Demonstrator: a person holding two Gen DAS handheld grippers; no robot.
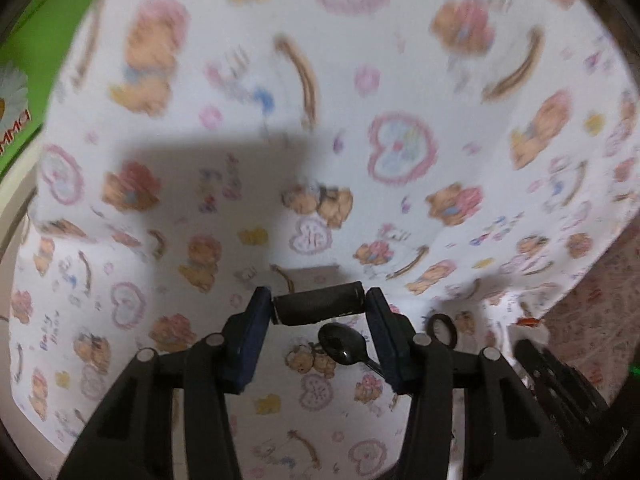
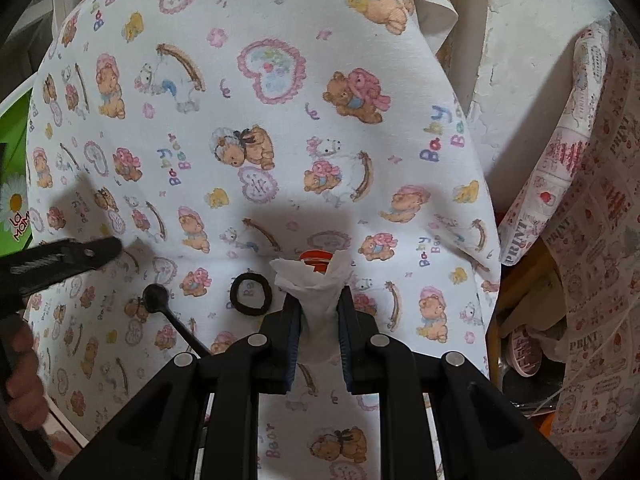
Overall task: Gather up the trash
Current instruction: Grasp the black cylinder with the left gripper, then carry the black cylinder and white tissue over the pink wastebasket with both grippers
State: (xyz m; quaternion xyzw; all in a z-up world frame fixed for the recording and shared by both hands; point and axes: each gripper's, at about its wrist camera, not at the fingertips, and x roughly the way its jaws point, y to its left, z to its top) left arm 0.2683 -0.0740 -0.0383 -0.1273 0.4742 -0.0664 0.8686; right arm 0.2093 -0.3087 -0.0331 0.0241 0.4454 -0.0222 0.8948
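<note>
Left gripper (image 1: pixel 319 310) clamping dark cylinder (image 1: pixel 319 309) crosswise (long axis left-right), right gripper (image 2: pixel 319 308) pinching tissue (image 2: pixel 316 286).

A dark, stubby cylinder (image 1: pixel 319 303) is held crosswise, raised above the bear-print tabletop (image 1: pixel 360 80), its ends pressed against the two blue finger pads. A crumpled white tissue (image 2: pixel 318 284) stands pinched at its lower part, its torn corners flaring upward. Just behind the tissue, touching or nearly so, peeks a red-and-white scrap (image 2: pixel 316 258), mostly hidden.
</note>
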